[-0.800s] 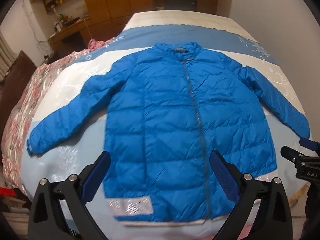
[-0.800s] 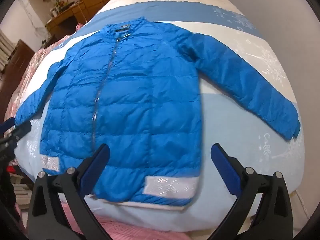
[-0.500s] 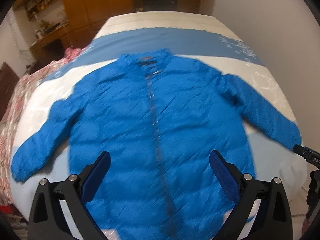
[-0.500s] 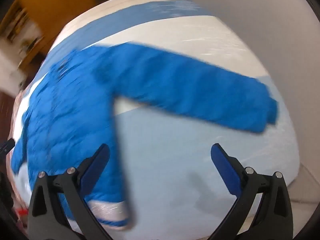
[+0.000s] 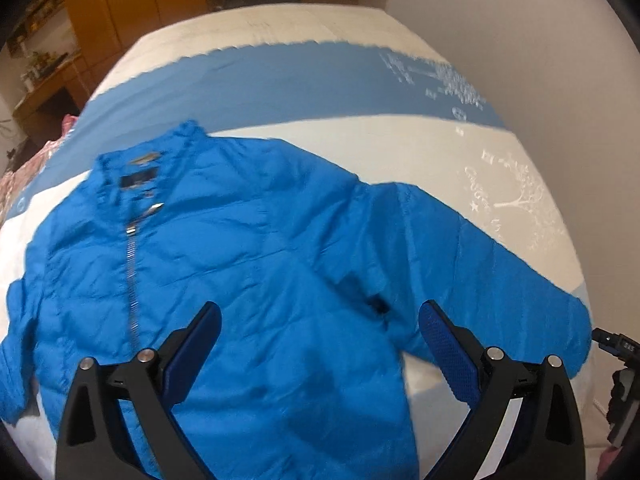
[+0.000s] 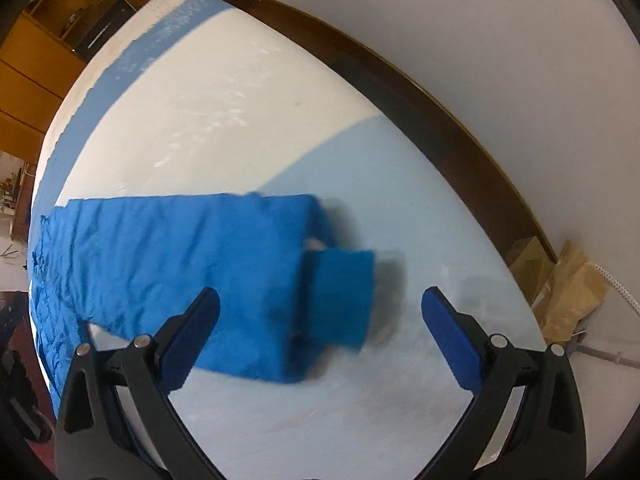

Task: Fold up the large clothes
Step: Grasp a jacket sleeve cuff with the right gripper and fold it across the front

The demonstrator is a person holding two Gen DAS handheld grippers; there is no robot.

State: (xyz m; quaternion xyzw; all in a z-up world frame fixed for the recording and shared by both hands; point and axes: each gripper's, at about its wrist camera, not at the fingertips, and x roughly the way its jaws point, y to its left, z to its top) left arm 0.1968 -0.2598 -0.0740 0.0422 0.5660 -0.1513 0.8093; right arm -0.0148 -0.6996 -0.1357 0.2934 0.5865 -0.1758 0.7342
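We are in a home bedroom: a bed with blue-and-white bedding fills our view, wooden wardrobes stand at twelve o'clock, a cluttered wooden desk at ten.

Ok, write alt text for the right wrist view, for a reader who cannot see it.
A blue puffer jacket sleeve lies flat across a white and pale blue bedcover, its cuff between the wide-open jaws of the right gripper hovering above, touching nothing. A dark wooden bed frame runs along the wall behind.
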